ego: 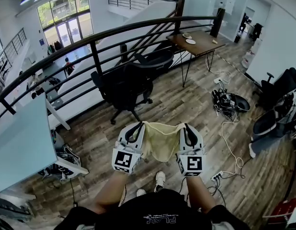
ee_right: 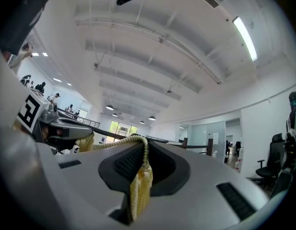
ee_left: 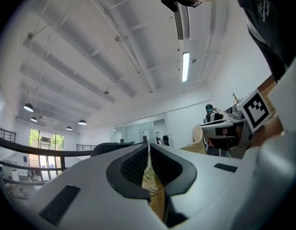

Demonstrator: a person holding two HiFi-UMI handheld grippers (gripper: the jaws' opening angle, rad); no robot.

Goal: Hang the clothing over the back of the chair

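The left gripper [ego: 135, 128] and right gripper [ego: 188, 130] each pinch the cloth [ego: 162, 140], spread between them near the person; the chair [ego: 124, 87] stands farther off. The thin edge holds could slip, dropping it short.

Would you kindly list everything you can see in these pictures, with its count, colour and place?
clothing: one, pale yellow, stretched between the two grippers
office chair: one, black, straight ahead, near the railing
second chair: one, black, behind the first
railing: one, black, curving across beyond the chairs
wooden table: one, brown, upper right
plates: two, white, on the wooden table
cables: a tangle, black and white, floor at right
desk: one, pale, at left
shoes: two, white, on the floor below the clothing
left gripper: one, white and black, shut on the clothing
right gripper: one, white and black, shut on the clothing
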